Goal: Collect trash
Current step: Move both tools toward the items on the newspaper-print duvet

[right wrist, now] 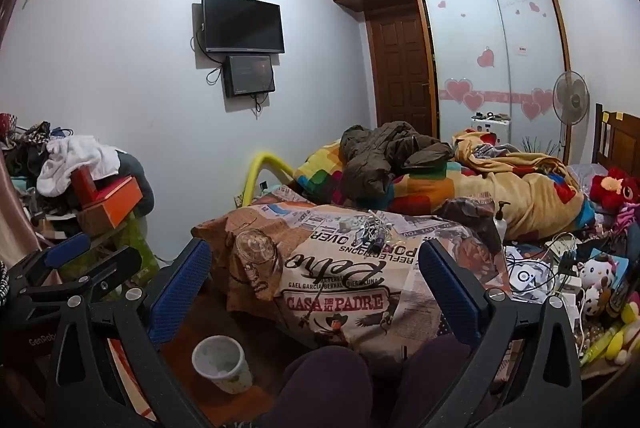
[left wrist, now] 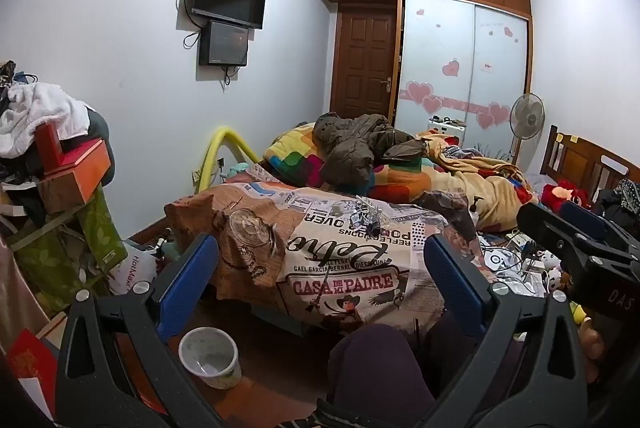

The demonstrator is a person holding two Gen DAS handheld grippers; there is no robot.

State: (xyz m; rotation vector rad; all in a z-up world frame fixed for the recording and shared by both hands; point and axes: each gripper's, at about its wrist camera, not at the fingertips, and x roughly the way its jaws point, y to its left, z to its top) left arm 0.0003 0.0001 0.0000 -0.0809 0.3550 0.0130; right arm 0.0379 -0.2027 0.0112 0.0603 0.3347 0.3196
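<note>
Left of the bed, a bag reads "HotMaxx". The bin stands on the floor at the bed's near corner. The quilt reads "CASA DE MI PADRE". Trash lies on it. Left gripper and right gripper both gape, holding nothing.

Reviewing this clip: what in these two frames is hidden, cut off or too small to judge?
- Small heap on the bedspread, both views: too small and tangled to tell trash from cords.
- White bin on the floor: its contents are unclear; the left gripper frame cuts its edge in the left view.
- Right gripper: open and empty.
- Clutter at the right: cut off by the fisheye edge.
</note>
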